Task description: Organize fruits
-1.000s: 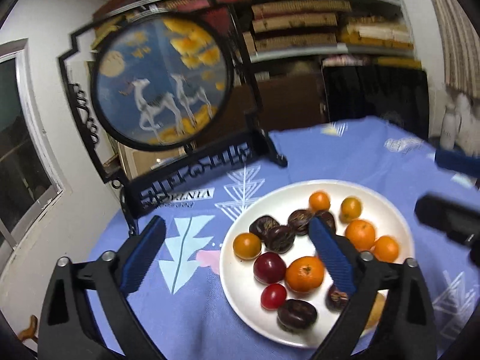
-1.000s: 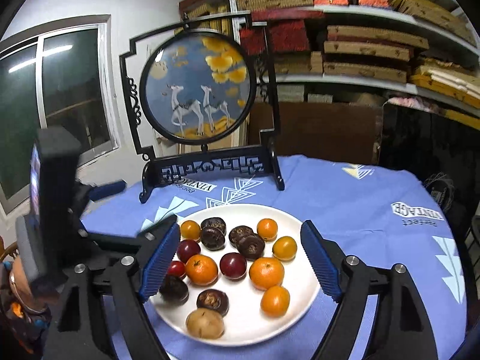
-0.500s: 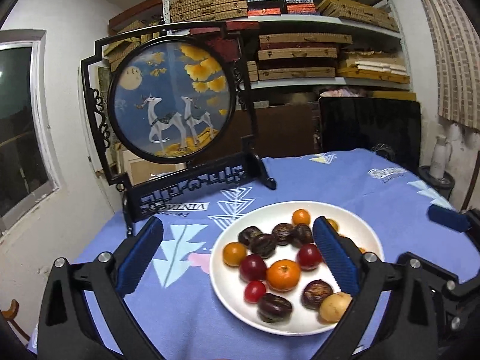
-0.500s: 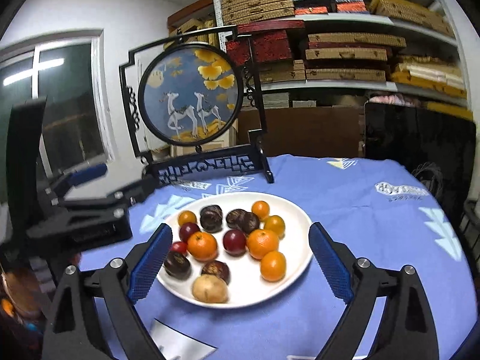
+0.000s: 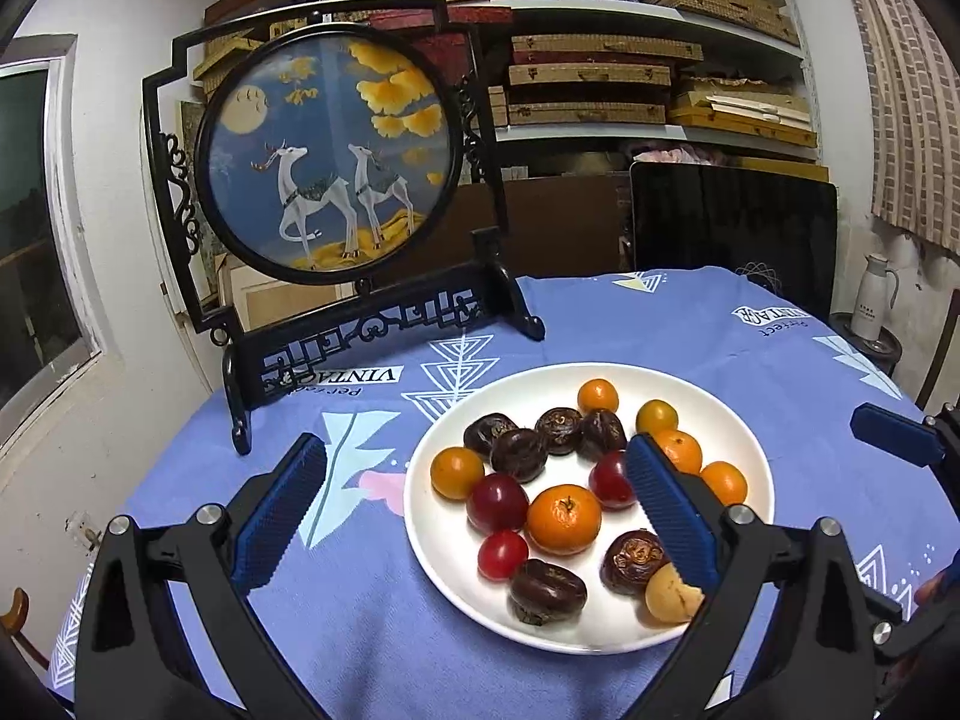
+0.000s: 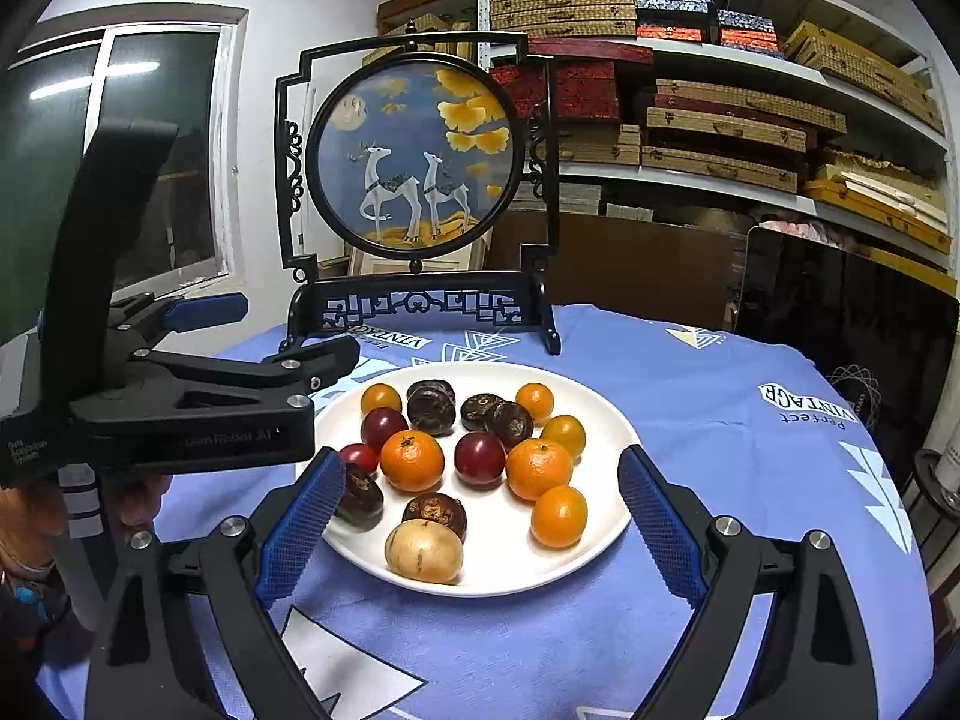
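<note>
A white plate [image 5: 744, 444] [image 6: 606, 420] on the blue tablecloth holds mixed fruit: several orange mandarins [image 5: 564, 519] [image 6: 412, 459], red plums [image 5: 497, 503] [image 6: 479, 458], dark brown chestnut-like fruits [image 5: 519, 447] [image 6: 431, 409] and one tan fruit [image 6: 423, 551]. My left gripper [image 5: 474, 516] is open and empty, above the plate's left half. My right gripper [image 6: 477, 525] is open and empty, above the plate's near edge. The left gripper's body also shows in the right wrist view [image 6: 198, 402] at the plate's left.
A black-framed round deer screen [image 5: 336, 162] [image 6: 414, 162] stands on the table behind the plate. Shelves of boxes [image 6: 720, 114] fill the back wall. A dark panel [image 5: 732, 228] stands behind the table. A white flask [image 5: 873, 294] is at far right.
Both grippers have pulled back and levelled, so the plate now sits more central between their fingers. The fruit has not moved. Both stay open.
</note>
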Available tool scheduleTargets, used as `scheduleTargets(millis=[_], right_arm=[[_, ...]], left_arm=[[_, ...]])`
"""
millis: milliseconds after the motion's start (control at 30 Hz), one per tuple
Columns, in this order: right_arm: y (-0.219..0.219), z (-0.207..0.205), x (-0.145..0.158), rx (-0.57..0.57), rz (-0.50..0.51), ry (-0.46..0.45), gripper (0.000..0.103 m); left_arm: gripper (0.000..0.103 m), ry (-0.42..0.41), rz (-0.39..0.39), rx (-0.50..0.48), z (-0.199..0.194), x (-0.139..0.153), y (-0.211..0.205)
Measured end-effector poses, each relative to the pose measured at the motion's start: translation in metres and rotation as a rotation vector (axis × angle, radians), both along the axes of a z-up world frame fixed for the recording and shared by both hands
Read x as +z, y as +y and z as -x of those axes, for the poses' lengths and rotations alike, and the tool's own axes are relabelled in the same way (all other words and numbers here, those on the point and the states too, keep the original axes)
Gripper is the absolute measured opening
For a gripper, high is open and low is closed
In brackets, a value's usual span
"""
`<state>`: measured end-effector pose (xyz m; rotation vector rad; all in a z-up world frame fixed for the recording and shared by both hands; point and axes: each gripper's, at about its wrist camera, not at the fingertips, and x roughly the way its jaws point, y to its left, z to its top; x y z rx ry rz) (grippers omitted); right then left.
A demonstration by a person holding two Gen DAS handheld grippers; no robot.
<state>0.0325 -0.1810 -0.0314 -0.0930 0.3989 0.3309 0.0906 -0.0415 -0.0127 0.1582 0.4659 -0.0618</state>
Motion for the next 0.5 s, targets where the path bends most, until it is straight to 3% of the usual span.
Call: scheduleTargets(millis=[333, 500], right_arm=[[-0.0005, -0.0026, -0.0020, -0.003, -0.006, 0.005, 0.093], [-0.0007, -0.0036, -0.0043, -0.009, -0.004, 0.007, 0.093]], left_arm=[[0.097, -0.009, -0.022, 0.020, 0.0034, -0.0026, -0.0008], [0.098, 0.032, -0.012, 0.047, -0.0037, -0.0051, 0.0017]])
